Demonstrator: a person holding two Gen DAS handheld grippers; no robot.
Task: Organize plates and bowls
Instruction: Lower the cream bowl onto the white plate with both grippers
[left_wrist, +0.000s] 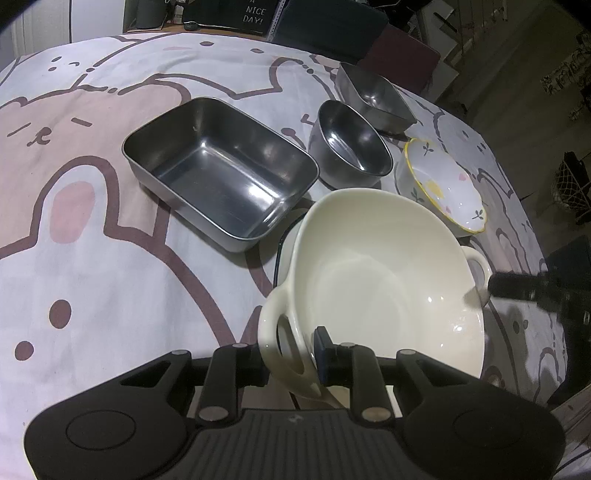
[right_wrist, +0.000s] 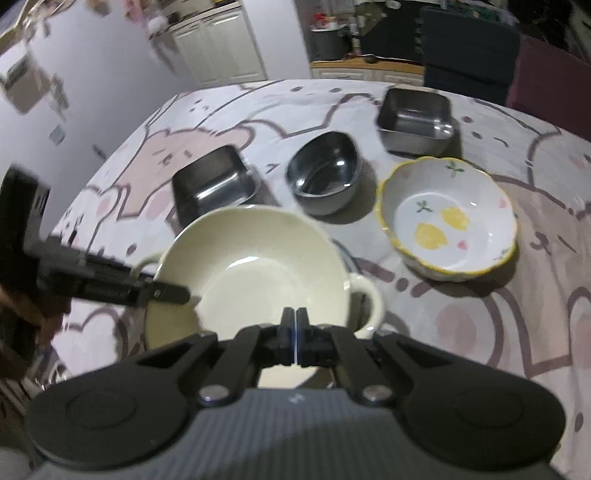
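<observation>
My left claw is clamped on the near handle of the cream two-handled bowl, which sits on the surface over a dark-rimmed plate, in front of the large steel tray. My right claw is closed on nothing, just above the bowl's near rim. To do this well, I'd judge a slow, level lift best, with the right claw supporting the far handle. The bowl opens upward, slightly tilted, and its handle-to-handle axis runs from my left claw toward the right one.

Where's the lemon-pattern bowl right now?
In the right wrist view the lemon bowl sits right of the cream bowl, just in front of the small square steel tray.
</observation>
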